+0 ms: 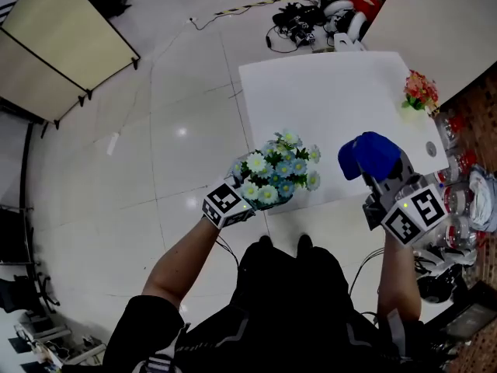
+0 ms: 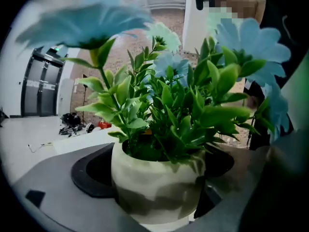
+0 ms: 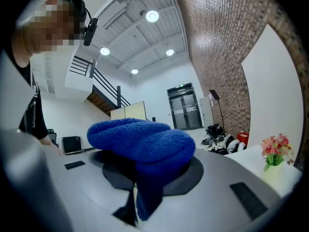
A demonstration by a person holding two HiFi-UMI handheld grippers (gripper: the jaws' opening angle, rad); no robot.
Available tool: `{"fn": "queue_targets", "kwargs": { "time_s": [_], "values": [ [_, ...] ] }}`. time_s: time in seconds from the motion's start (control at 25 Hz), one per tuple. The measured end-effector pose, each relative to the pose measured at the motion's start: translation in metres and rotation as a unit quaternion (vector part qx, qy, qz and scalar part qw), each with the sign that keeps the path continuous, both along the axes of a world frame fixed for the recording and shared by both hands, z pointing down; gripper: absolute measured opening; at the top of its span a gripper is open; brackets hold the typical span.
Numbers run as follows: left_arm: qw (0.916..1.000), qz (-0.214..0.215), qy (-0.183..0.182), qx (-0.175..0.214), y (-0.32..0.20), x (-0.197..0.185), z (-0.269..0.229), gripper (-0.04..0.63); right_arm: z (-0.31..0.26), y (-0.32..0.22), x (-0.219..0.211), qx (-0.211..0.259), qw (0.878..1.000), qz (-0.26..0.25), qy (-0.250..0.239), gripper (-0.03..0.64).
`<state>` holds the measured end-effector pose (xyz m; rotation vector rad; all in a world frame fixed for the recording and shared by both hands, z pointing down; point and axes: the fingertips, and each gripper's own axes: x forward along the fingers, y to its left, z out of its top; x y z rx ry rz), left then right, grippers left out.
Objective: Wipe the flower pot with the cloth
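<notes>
My left gripper [image 1: 247,195] is shut on a white flower pot [image 2: 157,185] that holds green leaves and pale blue flowers [image 1: 279,169]; the pot is lifted above the near edge of the white table [image 1: 326,92]. In the left gripper view the pot fills the space between the jaws, upright. My right gripper [image 1: 380,179] is shut on a bunched blue knitted cloth [image 1: 365,154], held up to the right of the flowers and apart from them. In the right gripper view the cloth [image 3: 142,141] bulges over the jaws and a fold hangs down between them.
A small pot of red and pink flowers [image 1: 420,92] stands at the table's far right corner. Cables and gear [image 1: 311,14] lie on the floor beyond the table. Jars and clutter [image 1: 466,200] sit at the right. A folding partition [image 1: 62,45] stands far left.
</notes>
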<state>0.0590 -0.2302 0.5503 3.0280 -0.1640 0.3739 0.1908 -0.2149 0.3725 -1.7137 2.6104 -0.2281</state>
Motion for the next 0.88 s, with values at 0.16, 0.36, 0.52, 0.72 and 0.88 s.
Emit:
{"fn": "queue_targets", "kwargs": {
  "time_s": [0.16,0.36,0.52,0.72,0.88],
  "values": [
    [0.9998,0.017,-0.014,0.001,-0.001,0.004,0.053,0.532,0.031,-0.005,0.001,-0.013,1.000,-0.002,0.008,0.089],
    [0.9992,0.039,-0.004,0.002,0.006,0.010,0.088,0.532,0.069,-0.009,0.000,-0.026,1.000,0.002,0.013,0.089],
    [0.9990,0.043,0.009,-0.002,0.008,0.012,0.104,0.532,0.091,-0.010,0.000,-0.034,0.999,0.002,0.016,0.089],
    [0.9977,0.066,-0.004,0.012,0.017,0.019,0.120,0.532,0.107,-0.007,0.002,-0.038,0.999,0.004,0.019,0.089],
    [0.9973,0.072,0.000,0.018,0.018,0.020,0.124,0.533,0.115,-0.009,0.003,-0.042,0.999,0.002,0.023,0.089]
  ]
}}
